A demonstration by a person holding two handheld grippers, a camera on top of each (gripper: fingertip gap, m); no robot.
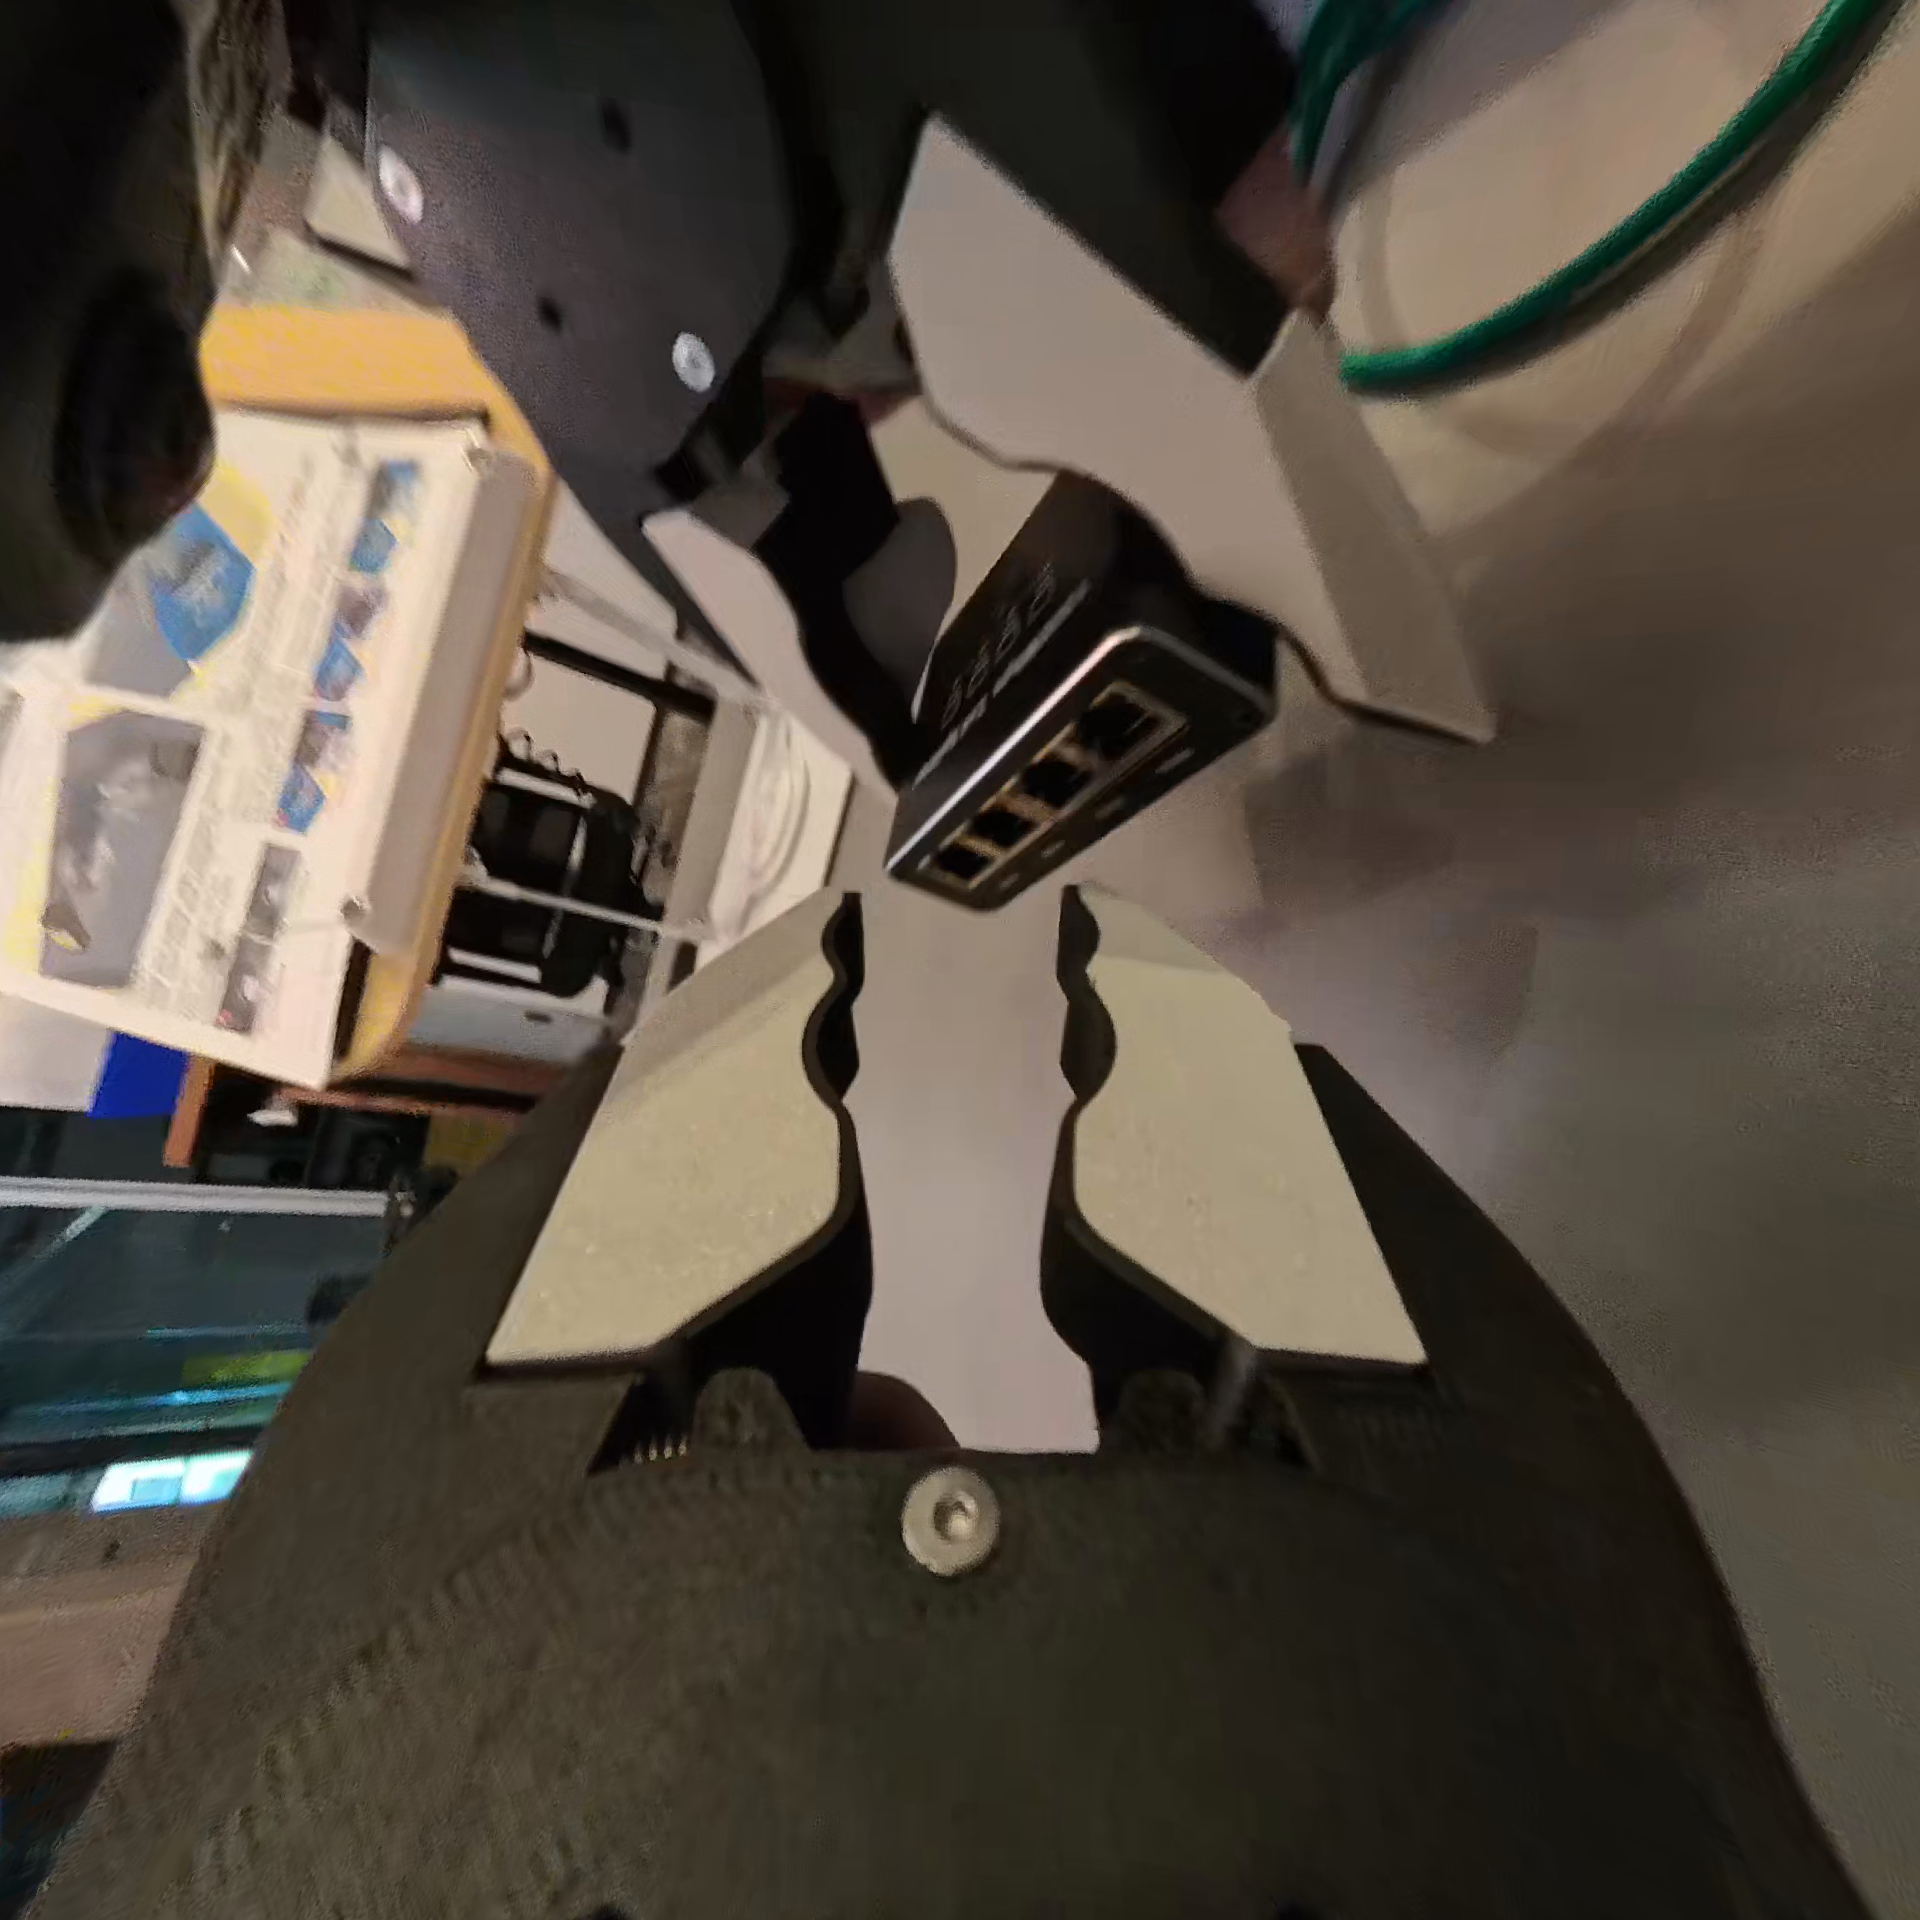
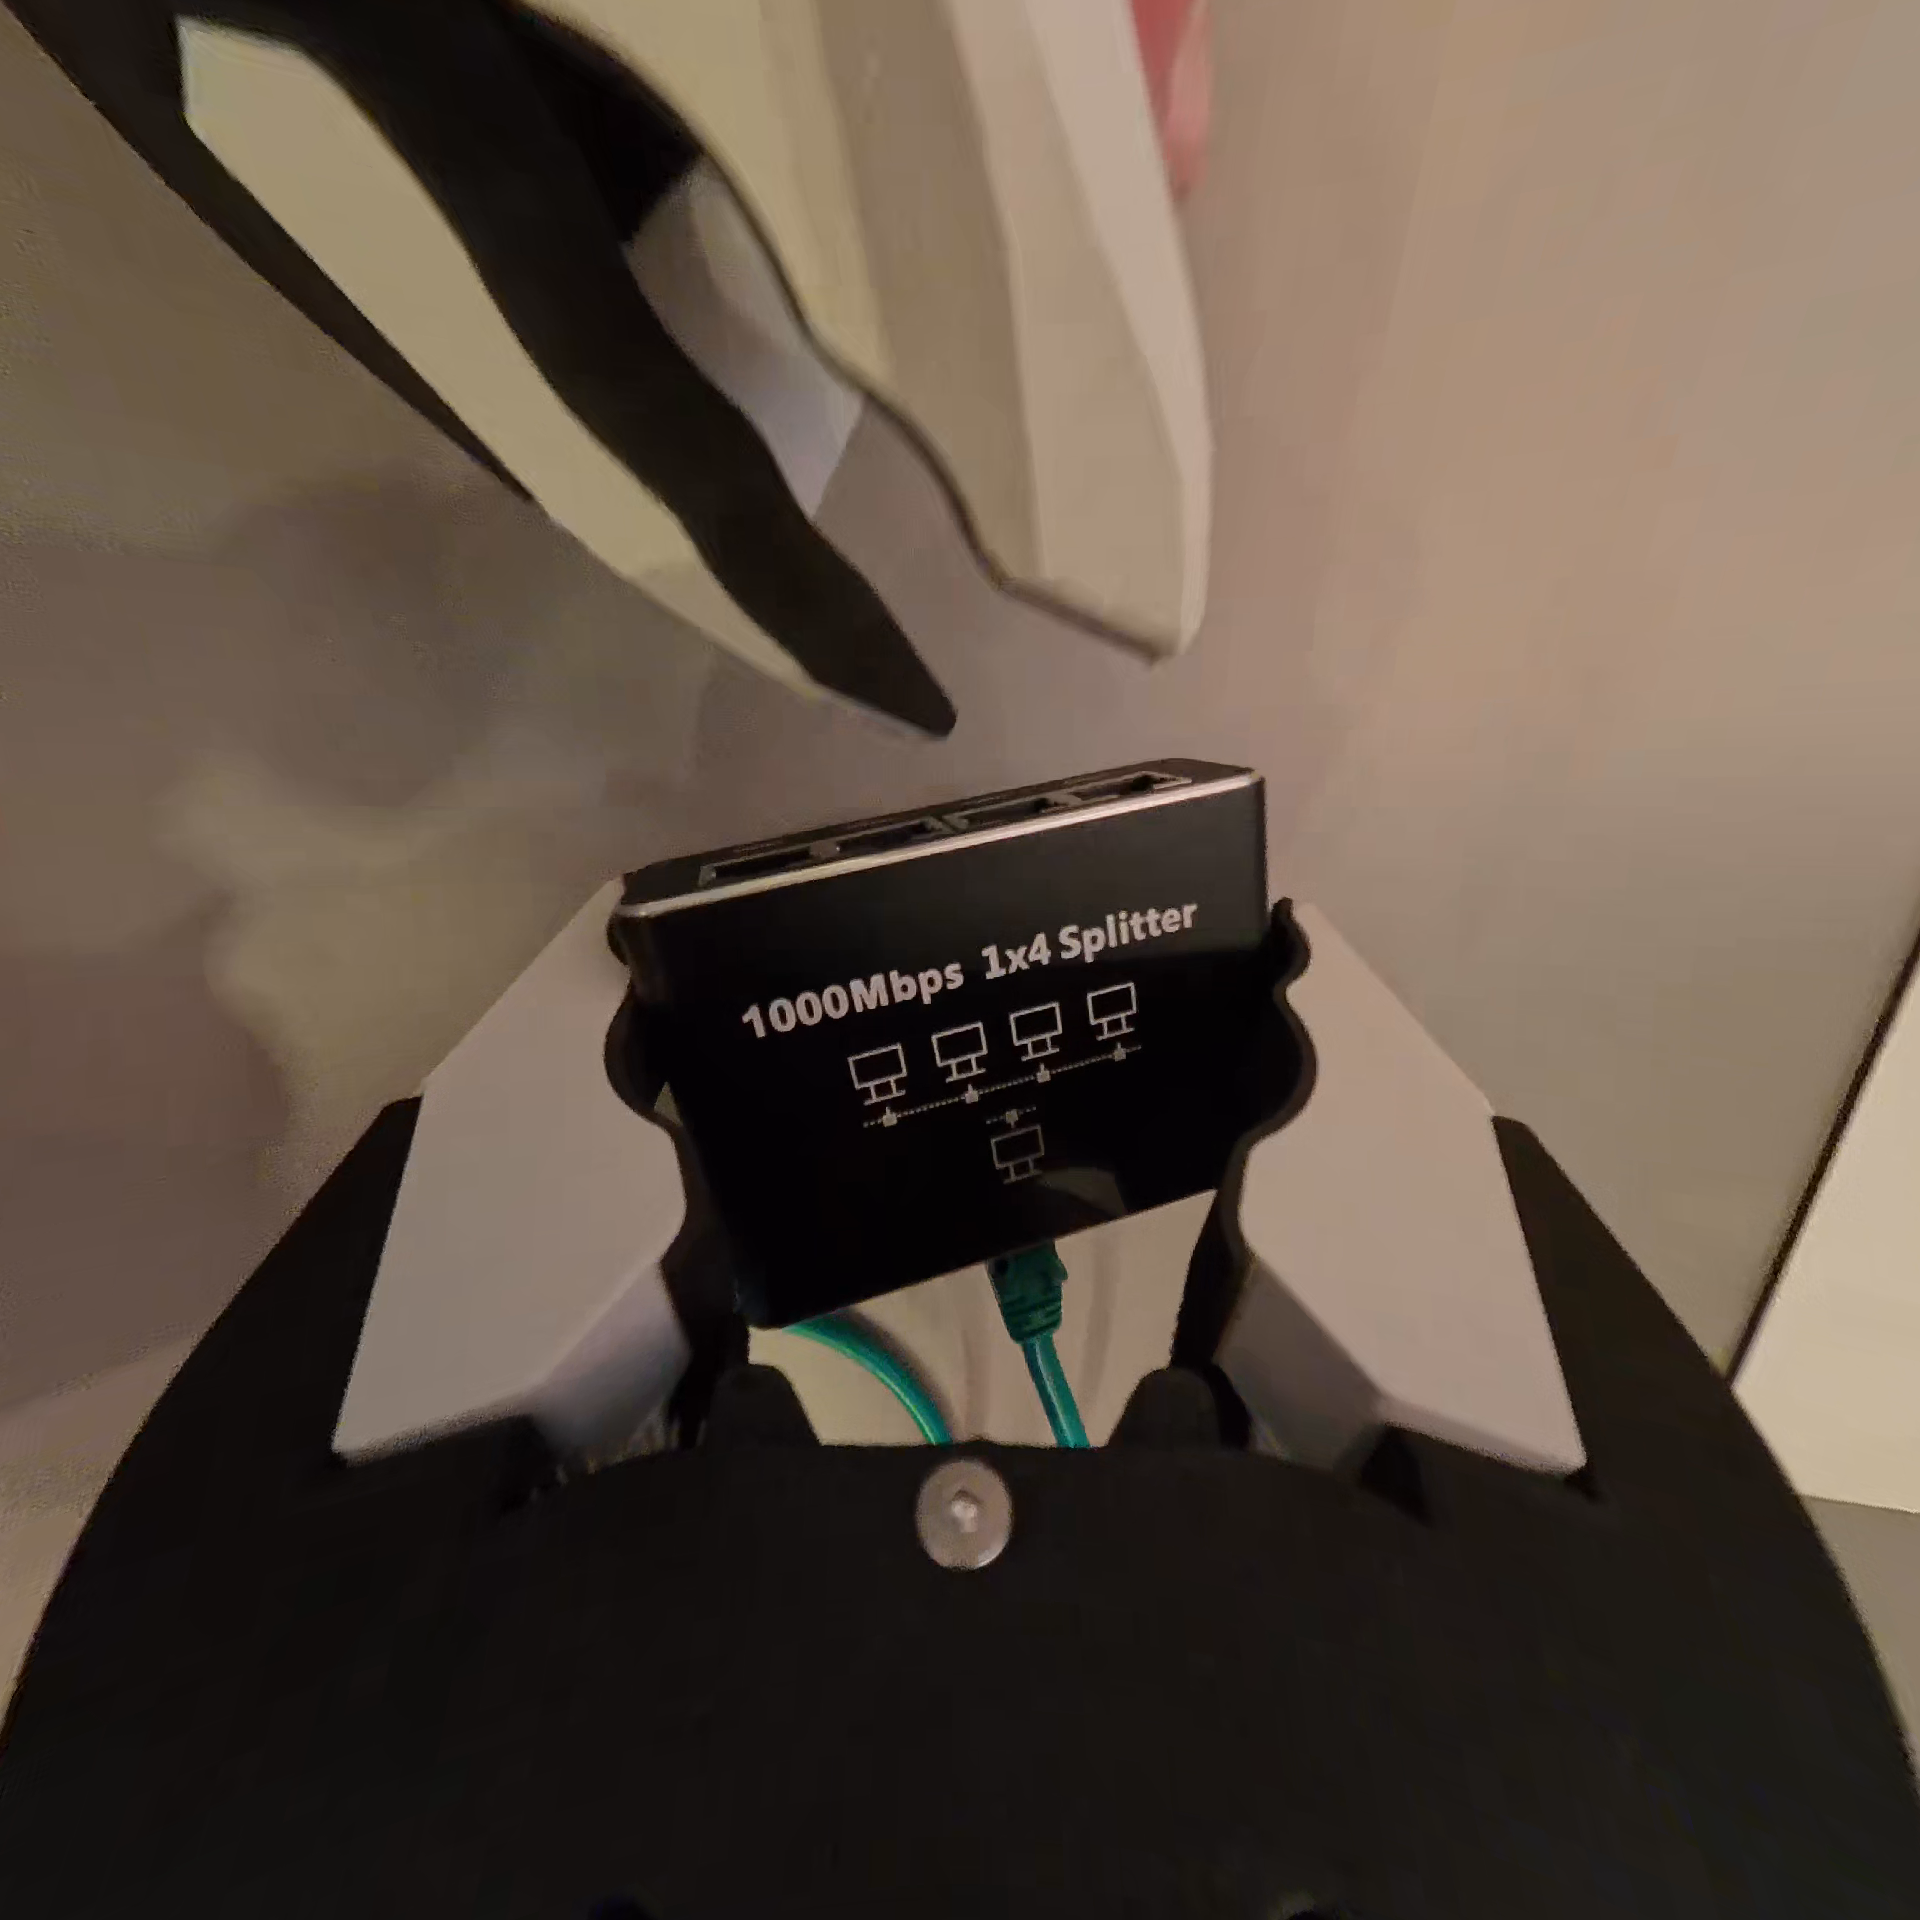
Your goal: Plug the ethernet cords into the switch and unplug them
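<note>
The switch is a small black box held up off the bench, clamped by its two short sides in the right gripper, whose fingers pinch it firmly. Its long axis runs crosswise between those fingers, and the row of four ports points away from the right gripper, straight at the left one. All four look empty. On the back side, a green ethernet cord is already plugged in and trails down between the right fingers, with another green strand beside it.

The left gripper sits just in front of the port face, nose to nose with it. Its fingers are spread apart with nothing between them, so it carries no plug right now.

So the key thing: ports face the left gripper, and the loose green cable loops out on the bench behind the right gripper, well apart from the left fingers. The left hand would probably need to fetch a plug end first; which end is free isn't visible.

Room-wise, the bench around looks open, and its edge lies off to the left in the left wrist view, with a poster board and shelving beyond.
</note>
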